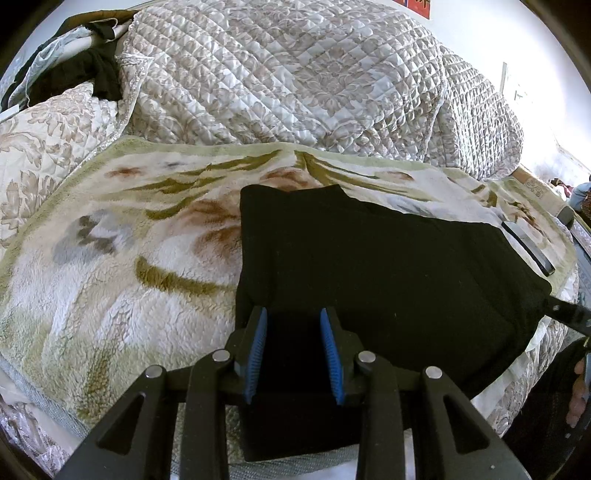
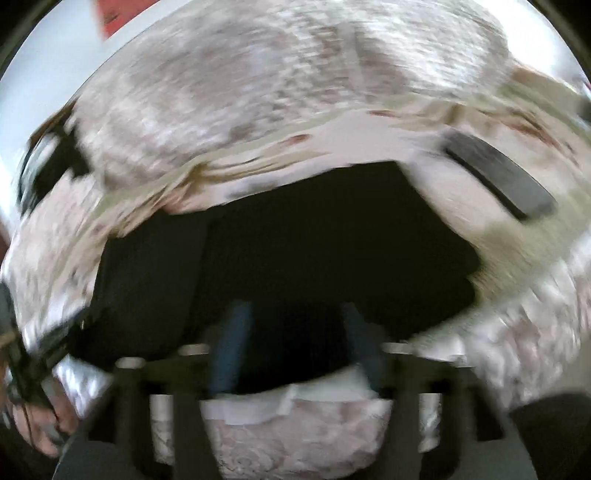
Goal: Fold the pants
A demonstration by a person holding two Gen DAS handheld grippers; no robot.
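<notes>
Readable text: none in either view.
Red sign [image 1: 413, 5] on the wall, top edge of the left wrist view: cut off by the frame, its marks too partial to read.
Right wrist view: blurred, nothing legible.

Pants [image 1: 369, 266] on blanket [image 1: 110, 266], phone [image 1: 528, 251] rightward
</notes>
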